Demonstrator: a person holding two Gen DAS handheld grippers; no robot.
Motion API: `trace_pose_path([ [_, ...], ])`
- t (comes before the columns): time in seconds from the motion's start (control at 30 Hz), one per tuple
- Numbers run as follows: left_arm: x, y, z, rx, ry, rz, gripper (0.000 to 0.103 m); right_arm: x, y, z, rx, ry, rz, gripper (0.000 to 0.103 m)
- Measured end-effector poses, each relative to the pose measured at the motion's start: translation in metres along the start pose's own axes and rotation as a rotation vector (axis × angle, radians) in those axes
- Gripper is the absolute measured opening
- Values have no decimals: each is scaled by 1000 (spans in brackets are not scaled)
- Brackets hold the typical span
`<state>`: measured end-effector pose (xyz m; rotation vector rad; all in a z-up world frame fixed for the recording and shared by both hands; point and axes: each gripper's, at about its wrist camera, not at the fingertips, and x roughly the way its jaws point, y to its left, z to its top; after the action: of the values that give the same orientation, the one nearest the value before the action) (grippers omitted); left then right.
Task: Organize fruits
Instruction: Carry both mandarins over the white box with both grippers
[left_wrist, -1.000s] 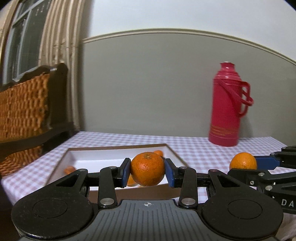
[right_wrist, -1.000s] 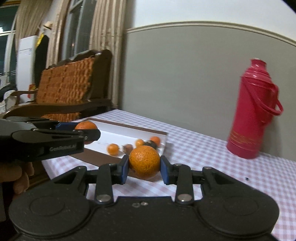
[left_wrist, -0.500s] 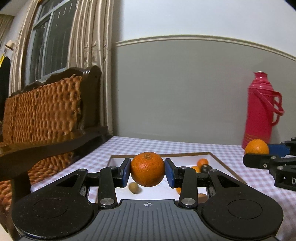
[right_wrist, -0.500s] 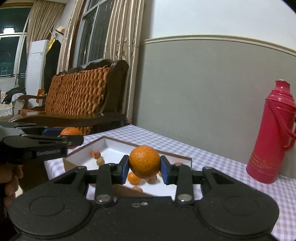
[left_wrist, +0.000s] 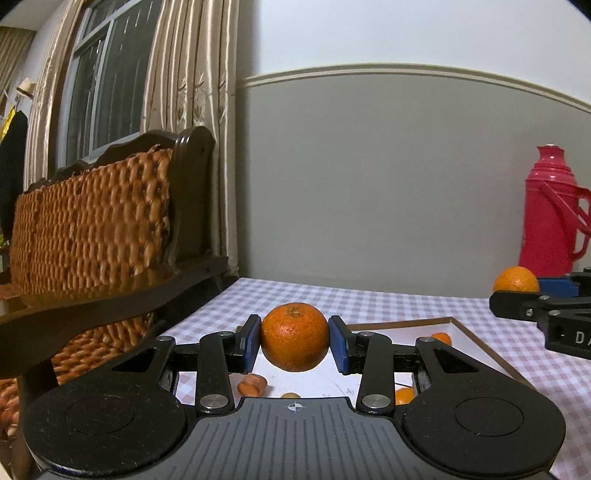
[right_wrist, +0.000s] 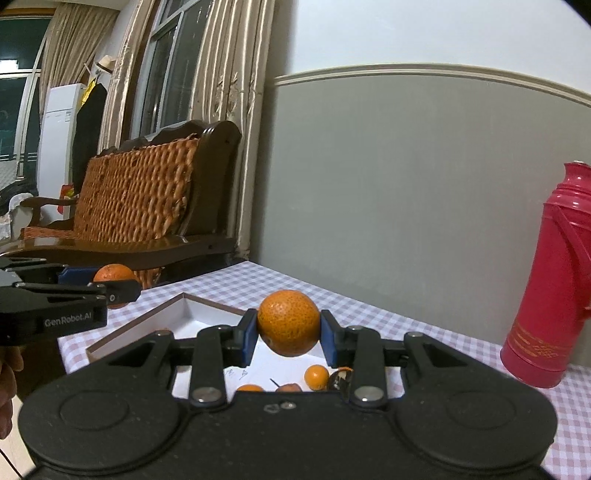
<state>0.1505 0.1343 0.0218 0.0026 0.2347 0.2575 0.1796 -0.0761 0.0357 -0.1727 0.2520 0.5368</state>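
Both grippers carry fruit. The left gripper (left_wrist: 294, 338) pinches an orange (left_wrist: 294, 336) w/ its blue pads on the fruit's flanks, stem end up, lifted clear of the worktop (left_wrist: 388, 301). The right gripper (right_wrist: 288, 328) pinches a second orange (right_wrist: 288, 322) the same way, also off the surface. The side-on pinch at the widest part probably keeps a round, slippery fruit from rolling out.

The box (right_wrist: 147, 325), a shallow white tray w/ brown rim, sits below and ahead of both grippers. In the right wrist view it holds small fruits (right_wrist: 316, 376) at roughly 5 o'clock of the held orange, plus one dark one (right_wrist: 340, 380) beside them. In the left wrist view a reddish piece (left_wrist: 252, 384) lies at 7 o'clock under the held orange. So both oranges look headed for the box, i.e. the carry-over step, release not yet done.

In the left wrist view the right gripper shows at 3 o'clock; in the right wrist view the left one shows at 9 o'clock. They are side by side, well apart, prob. to avoid bumping over the box.

A red thermos (right_wrist: 554, 288) stands at 3 o'clock on the checked cloth, clear of the drop zone.
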Motion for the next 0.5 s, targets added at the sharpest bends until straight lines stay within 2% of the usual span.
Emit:
trace_pose_path([
  [0.5, 44, 7, 4, -16, 25, 4, 40, 40, -22, 0, 40, 23, -33, 26],
])
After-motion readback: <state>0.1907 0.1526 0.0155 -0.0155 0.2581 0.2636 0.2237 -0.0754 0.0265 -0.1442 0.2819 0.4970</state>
